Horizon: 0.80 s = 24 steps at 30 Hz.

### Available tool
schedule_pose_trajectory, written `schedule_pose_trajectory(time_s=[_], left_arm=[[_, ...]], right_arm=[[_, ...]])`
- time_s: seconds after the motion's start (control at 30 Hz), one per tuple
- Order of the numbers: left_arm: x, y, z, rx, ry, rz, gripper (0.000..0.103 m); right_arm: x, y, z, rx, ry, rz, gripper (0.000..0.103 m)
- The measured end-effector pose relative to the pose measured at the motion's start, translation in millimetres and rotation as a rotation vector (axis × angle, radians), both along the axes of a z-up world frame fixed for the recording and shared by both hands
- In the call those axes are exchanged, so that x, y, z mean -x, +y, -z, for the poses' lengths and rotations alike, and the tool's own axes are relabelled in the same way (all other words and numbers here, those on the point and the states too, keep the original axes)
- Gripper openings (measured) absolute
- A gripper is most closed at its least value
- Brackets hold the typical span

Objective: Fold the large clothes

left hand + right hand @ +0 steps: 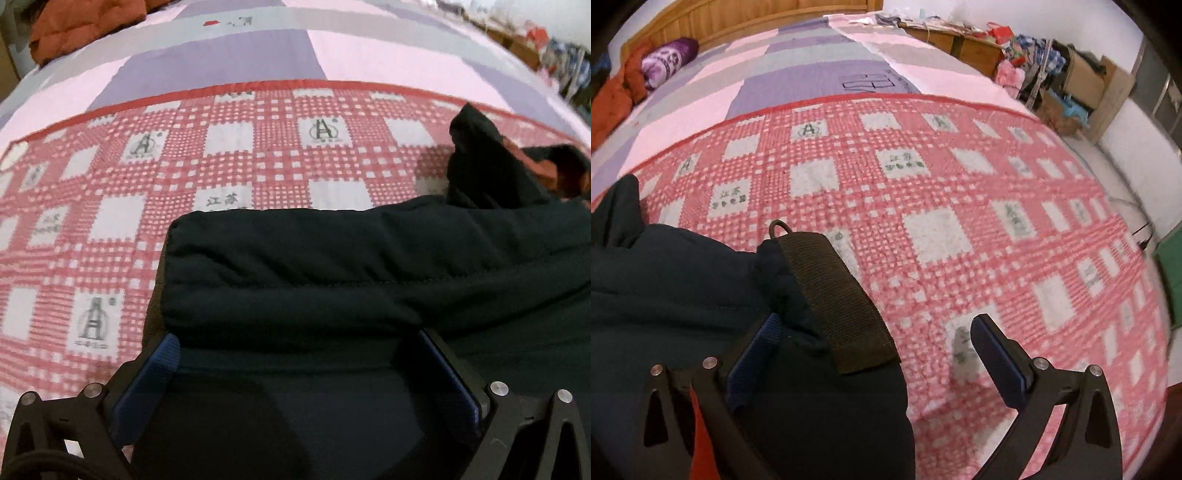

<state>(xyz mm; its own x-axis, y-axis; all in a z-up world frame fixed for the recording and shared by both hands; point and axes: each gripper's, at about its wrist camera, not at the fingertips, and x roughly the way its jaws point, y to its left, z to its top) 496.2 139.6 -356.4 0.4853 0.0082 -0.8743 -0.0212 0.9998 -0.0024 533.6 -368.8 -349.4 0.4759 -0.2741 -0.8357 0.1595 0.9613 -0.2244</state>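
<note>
Left wrist view: the left claw sits low over a dark padded jacket that lies on the red and white checked blanket covering the near part of the bed. Its two blue-faced fingers stand wide apart, released, with a thick folded roll of the jacket lying across the gap between them and dark cloth filling the space below. The roll runs from the middle of the picture off to the right, where a loose part of the jacket rises in a peak with a bit of orange-red lining showing. Beyond the blanket's red border lies a pink, grey and purple patchwork sheet, and an orange quilt is bunched at the far left corner.

Right wrist view: the right claw is also spread open and grips nothing. Its left finger touches the jacket, which fills the lower left; its right finger hangs over bare blanket. A ribbed cuff with a small loop at its tip lies on the jacket's edge between the fingers, nearer the left one. Far off are a wooden headboard, a purple patterned bundle and cluttered boxes along the right wall.
</note>
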Motion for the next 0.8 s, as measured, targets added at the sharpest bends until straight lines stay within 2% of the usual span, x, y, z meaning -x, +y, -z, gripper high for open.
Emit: schedule_pose_trajectory(time_s=[0.03,0.1,0.2,0.27,0.33,0.37,0.43,0.5,0.6,0.63,0.67,0.73,0.77,0.8], left_arm=[[2.2,-4.9,-7.1,-0.036,0.019,-0.019,0.103],[17.1,-11.8,-23.8,-0.081,0.0,-0.033,0.101],[77.8,-43.8,-61.1,-0.039,-0.136,0.033,0.101],[118.8,-68.0,-72.5,0.013,-0.185,0.071,0.102],[158.6,-98.1,-68.8,0.062,-0.183,0.123,0.102],[170.9,-108.0,-64.0,0.057,-0.172,0.135,0.102],[196.5,-123.8,-47.6,0.035,-0.155,0.149,0.102],[209.4,-121.7,-38.9,0.0,-0.182,0.148,0.103],[212.1,-103.1,-32.7,-0.043,-0.206,0.148,0.103],[213.0,-88.6,-31.8,-0.071,-0.209,0.118,0.103],[213.9,-70.3,-30.6,-0.068,-0.2,0.081,0.103],[215.8,-39.8,-27.9,-0.039,-0.186,0.017,0.103],[218.2,-24.1,-27.4,-0.049,-0.18,-0.019,0.103],[220.0,-12.1,-26.6,-0.097,-0.168,-0.052,0.103]], right_arm=[[8.3,13.1,-12.3,0.067,-0.036,-0.016,0.102],[40.0,45.1,-38.5,0.058,-0.154,-0.139,0.102],[97.6,99.5,-62.3,-0.004,-0.251,-0.333,0.102],[147.1,149.1,-65.8,-0.081,-0.259,-0.459,0.102],[181.5,187.4,-59.0,-0.152,-0.228,-0.53,0.102],[194.0,202.1,-53.8,-0.158,-0.214,-0.557,0.102],[214.6,225.7,-37.5,-0.111,-0.173,-0.605,0.102],[223.8,220.6,-23.4,-0.093,-0.173,-0.598,0.102],[221.1,171.8,-12.0,-0.058,-0.175,-0.527,0.102],[220.3,142.8,-10.6,-0.028,-0.181,-0.482,0.102],[219.1,117.7,-9.2,-0.014,-0.176,-0.432,0.102],[214.6,69.7,-8.6,-0.048,-0.16,-0.339,0.102],[214.9,41.0,-7.7,-0.054,-0.146,-0.28,0.102],[213.5,27.7,-8.2,-0.061,-0.136,-0.25,0.102]])
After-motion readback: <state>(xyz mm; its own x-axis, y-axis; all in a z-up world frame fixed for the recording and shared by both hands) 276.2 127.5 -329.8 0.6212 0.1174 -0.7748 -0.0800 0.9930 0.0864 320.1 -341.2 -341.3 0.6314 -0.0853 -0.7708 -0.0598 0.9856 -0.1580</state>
